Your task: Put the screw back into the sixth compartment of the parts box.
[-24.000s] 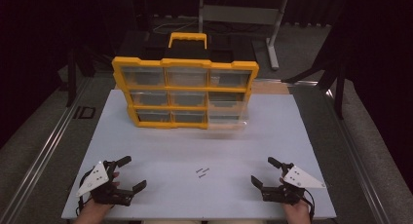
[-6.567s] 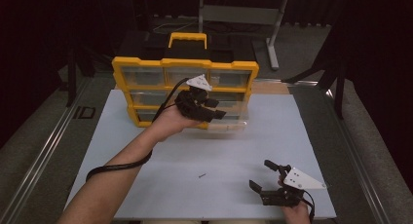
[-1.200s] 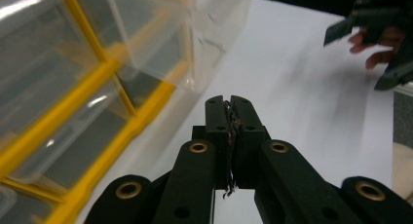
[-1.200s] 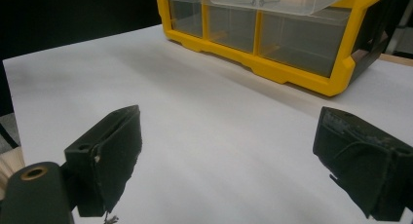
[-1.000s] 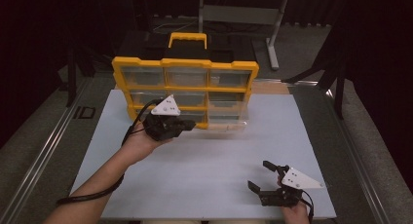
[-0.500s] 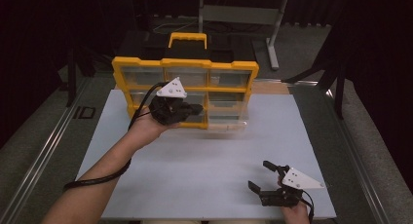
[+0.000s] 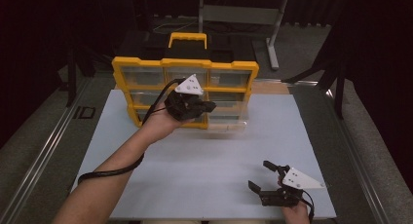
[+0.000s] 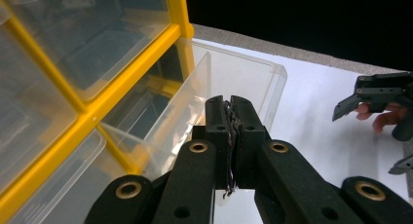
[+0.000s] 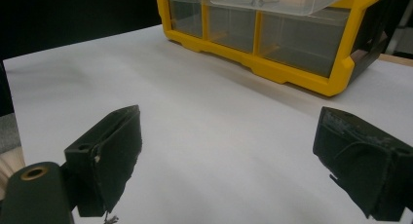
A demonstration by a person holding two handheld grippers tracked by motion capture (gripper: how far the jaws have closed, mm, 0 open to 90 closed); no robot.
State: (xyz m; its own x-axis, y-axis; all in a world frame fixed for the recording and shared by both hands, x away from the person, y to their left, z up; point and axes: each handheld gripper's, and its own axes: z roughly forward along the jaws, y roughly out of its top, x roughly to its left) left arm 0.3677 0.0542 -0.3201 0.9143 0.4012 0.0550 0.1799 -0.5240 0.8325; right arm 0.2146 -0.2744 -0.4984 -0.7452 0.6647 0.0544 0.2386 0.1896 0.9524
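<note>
My left gripper [image 8: 229, 136] is clamped shut on nothing beside the pulled-out clear plastic drawer [image 8: 234, 83] of the yellow-framed organiser [image 7: 185, 92], right gripper [image 9: 229, 160] idling wide open, so a careless nudge could yank that drawer out.

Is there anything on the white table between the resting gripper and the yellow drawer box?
No, that stretch of white table is bare between the right gripper and the yellow drawer box, as the right gripper view shows.

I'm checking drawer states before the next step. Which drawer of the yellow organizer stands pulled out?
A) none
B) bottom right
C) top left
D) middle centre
B: the clear bottom-right drawer juts out of the yellow organizer, beside the shut left gripper.
</note>
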